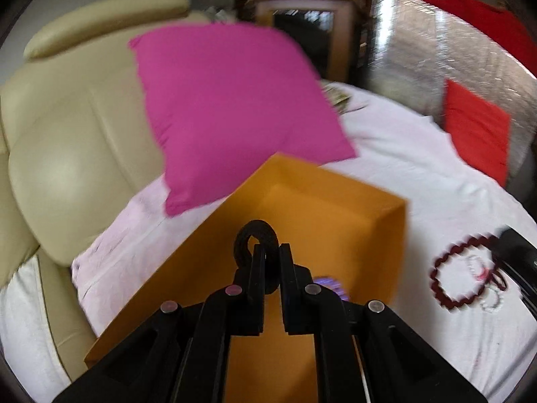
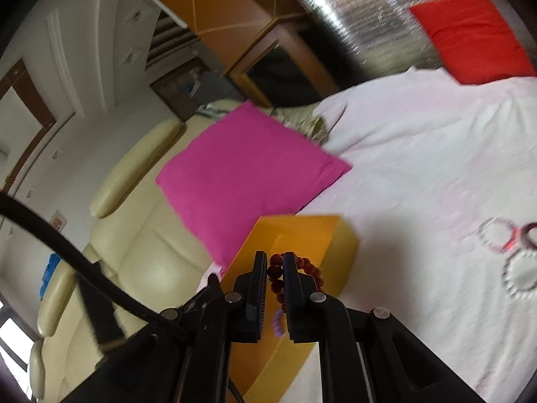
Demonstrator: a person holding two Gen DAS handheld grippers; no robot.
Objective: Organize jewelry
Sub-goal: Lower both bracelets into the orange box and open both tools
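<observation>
My left gripper (image 1: 271, 250) is shut on a black band bracelet (image 1: 256, 226), held above the open orange box (image 1: 335, 201) on the bed. A purple bracelet (image 1: 330, 285) lies inside the box. My right gripper (image 2: 274, 257) is shut on a reddish-brown bead bracelet (image 2: 310, 267), also over the orange box (image 2: 302, 231), with the purple bracelet (image 2: 277, 322) below it. Loose on the sheet to the right lie a dark red bead bracelet (image 1: 435, 277), a white pearl bracelet (image 2: 522, 275) and a clear crystal bracelet (image 2: 496, 235).
A pink pillow (image 1: 228, 100) leans just behind the box against a cream padded headboard (image 1: 67, 134). A red pillow (image 1: 476, 127) stands at the far right against a silver wall. White sheet (image 2: 419, 168) covers the bed. A black cable (image 2: 67, 235) crosses the right wrist view.
</observation>
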